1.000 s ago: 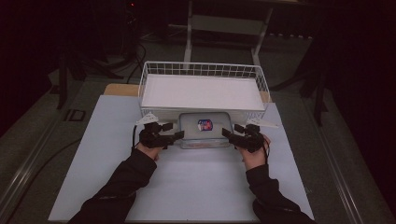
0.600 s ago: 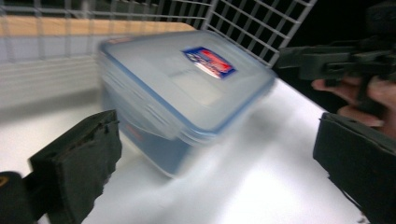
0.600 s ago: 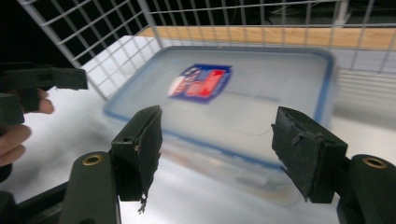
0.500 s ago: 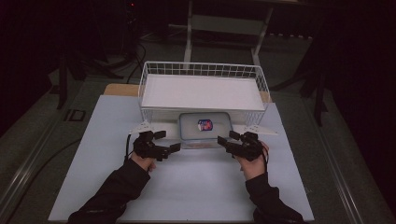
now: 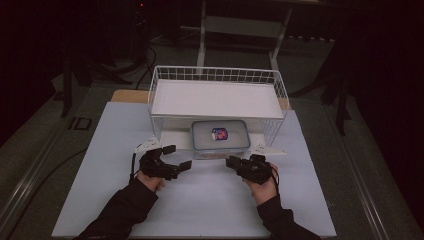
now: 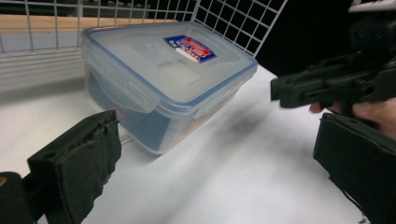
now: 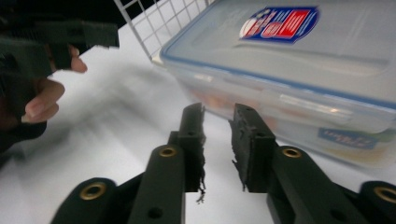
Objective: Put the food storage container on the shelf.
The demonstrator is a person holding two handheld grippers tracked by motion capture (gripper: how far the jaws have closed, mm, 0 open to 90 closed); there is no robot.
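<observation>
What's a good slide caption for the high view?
Both grippers, left and right, empty beside a lidded container.

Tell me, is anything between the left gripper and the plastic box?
No. In the left gripper view, bare white table lies between the left gripper and the plastic box.

So the clear plastic lidded container (image 5: pixel 220 138) sits on the white table (image 5: pixel 200 205), right up against the front of the white wire basket (image 5: pixel 217 97) behind it. Left gripper (image 5: pixel 176 159) is front-left of it, right gripper (image 5: pixel 234 162) front-right.
</observation>
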